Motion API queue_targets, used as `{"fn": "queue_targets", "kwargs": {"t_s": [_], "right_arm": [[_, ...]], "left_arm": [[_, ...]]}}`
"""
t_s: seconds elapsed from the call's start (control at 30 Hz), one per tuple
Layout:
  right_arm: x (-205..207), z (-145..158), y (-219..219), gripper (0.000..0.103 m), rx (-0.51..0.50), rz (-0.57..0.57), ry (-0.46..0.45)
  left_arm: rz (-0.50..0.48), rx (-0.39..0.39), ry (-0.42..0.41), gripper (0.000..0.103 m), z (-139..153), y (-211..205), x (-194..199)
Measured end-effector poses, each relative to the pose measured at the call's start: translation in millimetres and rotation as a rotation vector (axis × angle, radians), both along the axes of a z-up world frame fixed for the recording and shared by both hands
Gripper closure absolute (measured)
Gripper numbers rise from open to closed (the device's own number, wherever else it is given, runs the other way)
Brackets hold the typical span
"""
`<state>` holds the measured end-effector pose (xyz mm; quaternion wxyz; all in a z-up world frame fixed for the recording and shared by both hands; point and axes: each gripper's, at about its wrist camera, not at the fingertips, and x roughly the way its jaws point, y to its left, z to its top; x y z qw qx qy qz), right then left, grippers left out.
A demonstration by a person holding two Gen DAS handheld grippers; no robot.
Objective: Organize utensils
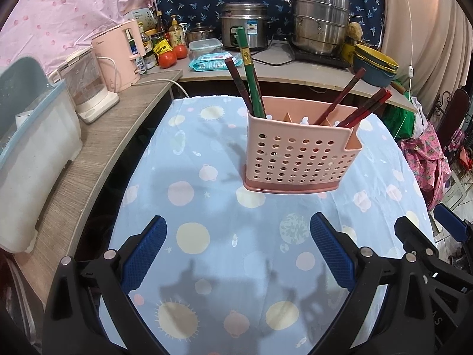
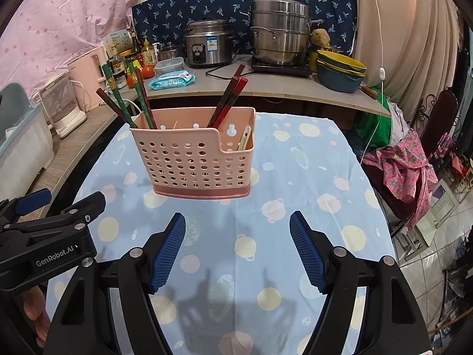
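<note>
A pink perforated utensil holder point(image 1: 298, 153) point(image 2: 195, 162) stands upright on the blue planet-print tablecloth point(image 1: 212, 266) point(image 2: 295, 236). Green chopsticks point(image 1: 250, 74) point(image 2: 113, 91) and dark red ones lean in its left compartment. Red and dark chopsticks point(image 1: 363, 106) point(image 2: 230, 97) lean in the middle. A pale utensil point(image 2: 244, 137) rests in the right notched compartment. My left gripper point(image 1: 238, 230) is open over bare cloth, short of the holder. My right gripper point(image 2: 238, 222) is also open with nothing between its blue pads. Each gripper shows at the edge of the other's view.
A wooden counter point(image 1: 97, 136) on the left carries a pink kettle point(image 1: 118, 56) and a plastic bin point(image 1: 32, 148). The back shelf holds a rice cooker point(image 2: 207, 44), a steel steamer pot point(image 2: 279, 32), stacked bowls point(image 2: 340, 71), tomatoes and bottles. A chair with pink cloth point(image 2: 405, 168) stands right.
</note>
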<state>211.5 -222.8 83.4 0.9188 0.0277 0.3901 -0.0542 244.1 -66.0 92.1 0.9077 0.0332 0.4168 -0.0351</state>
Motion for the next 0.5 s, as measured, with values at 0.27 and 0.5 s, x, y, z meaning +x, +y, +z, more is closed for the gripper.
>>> {"fn": "queue_targets", "kwargs": {"t_s": [0.27, 0.5], "right_arm": [[-0.3, -0.7, -2.5, 0.033, 0.002, -0.011, -0.001], [-0.2, -0.7, -5.1, 0.033, -0.004, -0.021, -0.005]], "left_arm": [[-0.014, 0.012, -0.011, 0.01, 1.9, -1.3, -1.2], [-0.018, 0.017, -0.027, 0.01, 3.0, 0.0, -2.7]]}}
